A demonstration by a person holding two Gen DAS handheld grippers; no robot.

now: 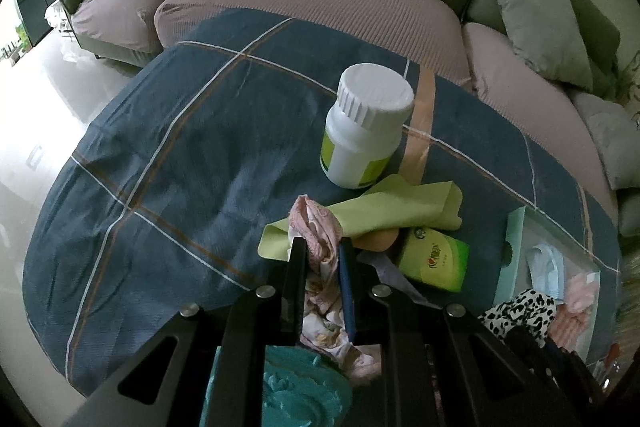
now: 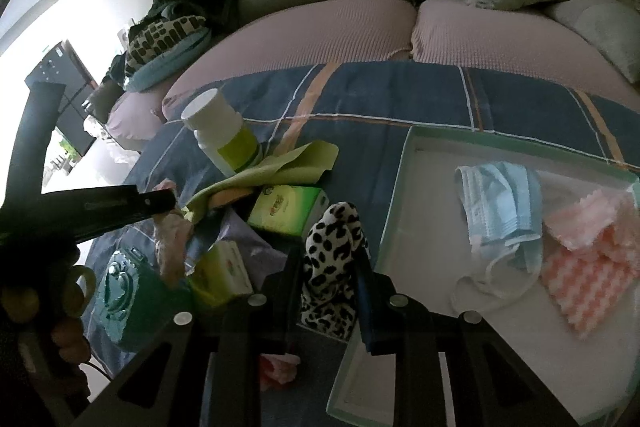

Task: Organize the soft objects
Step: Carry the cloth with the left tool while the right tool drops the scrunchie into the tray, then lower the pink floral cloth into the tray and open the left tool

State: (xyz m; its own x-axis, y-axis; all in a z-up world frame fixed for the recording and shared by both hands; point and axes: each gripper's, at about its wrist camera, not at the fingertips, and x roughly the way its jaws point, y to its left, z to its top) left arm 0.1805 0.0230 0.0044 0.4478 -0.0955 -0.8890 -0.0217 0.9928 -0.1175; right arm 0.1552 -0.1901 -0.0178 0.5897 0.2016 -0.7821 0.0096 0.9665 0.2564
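Clutter is bunched near the tray's left wall. Pink floral cloth is clamped in the left gripper; leopard-print cloth is clamped in the right gripper, beside the tray's left edge. Blue checked tablecloth is left open far-left of the white bottle.

Blue plaid cloth, lime cloth, leopard-spotted fabric.

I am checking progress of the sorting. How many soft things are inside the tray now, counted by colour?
Blue: 1, the face mask
Pink and white: 1, the cloth
Total: 2 in the tray
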